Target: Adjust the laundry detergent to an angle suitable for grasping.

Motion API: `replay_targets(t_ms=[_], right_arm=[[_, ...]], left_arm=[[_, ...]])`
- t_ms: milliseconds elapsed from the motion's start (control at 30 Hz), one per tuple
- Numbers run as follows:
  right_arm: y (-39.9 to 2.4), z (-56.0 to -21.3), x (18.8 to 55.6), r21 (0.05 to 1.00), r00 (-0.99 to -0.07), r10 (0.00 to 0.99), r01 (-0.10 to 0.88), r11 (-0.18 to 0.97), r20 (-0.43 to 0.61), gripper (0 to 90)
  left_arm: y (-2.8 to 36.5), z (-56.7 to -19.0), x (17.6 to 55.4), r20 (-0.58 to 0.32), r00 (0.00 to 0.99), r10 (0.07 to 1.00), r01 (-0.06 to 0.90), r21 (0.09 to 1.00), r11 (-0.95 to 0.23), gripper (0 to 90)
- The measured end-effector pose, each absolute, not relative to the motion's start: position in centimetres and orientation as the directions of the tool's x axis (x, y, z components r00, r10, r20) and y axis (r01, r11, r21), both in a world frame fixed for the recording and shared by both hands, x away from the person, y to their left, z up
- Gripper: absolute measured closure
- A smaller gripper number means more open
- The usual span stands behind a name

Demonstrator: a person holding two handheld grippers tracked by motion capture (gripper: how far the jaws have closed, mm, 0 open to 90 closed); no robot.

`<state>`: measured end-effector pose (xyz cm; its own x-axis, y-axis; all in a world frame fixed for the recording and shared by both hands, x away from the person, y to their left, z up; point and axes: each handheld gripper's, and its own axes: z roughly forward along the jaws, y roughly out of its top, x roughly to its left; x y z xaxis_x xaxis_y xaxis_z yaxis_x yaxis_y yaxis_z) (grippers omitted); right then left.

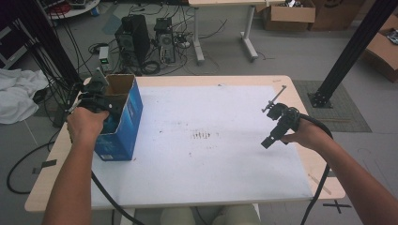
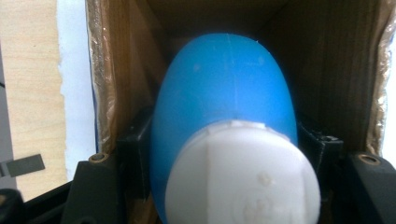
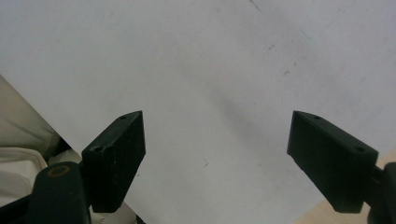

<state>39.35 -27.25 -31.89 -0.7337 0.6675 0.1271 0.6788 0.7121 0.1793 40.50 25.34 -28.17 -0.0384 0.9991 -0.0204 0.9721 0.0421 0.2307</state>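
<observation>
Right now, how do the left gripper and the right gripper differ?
The left gripper sits inside the blue box with a blue bottle between its jaws; the right gripper hangs over the white mat with nothing between them. The left's jaws stand narrower, the right's wide. Both have black jaws.

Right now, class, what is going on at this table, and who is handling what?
A person works with a gripper in each hand. The left gripper reaches into the open top of a blue cardboard box at the table's left edge, with a blue bottle with a white cap between its jaws, inside the box. The right gripper is open, holds nothing, and hovers over the white mat.
</observation>
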Motion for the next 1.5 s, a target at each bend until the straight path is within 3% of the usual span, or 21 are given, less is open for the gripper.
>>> replay_targets(t_ms=[633,1500], right_arm=[[-27.2,-32.0,39.2,0.179,-0.735,0.665,0.678,0.713,0.131,19.3],[-26.8,-31.8,38.9,0.179,-0.748,0.65,0.663,0.726,0.134,19.3]], left_arm=[[25.1,-27.4,40.3,-0.032,-0.04,0.999,0.969,0.243,0.047,31.0],[25.2,-22.8,39.1,0.024,-0.052,0.998,0.948,0.315,0.042,28.9]])
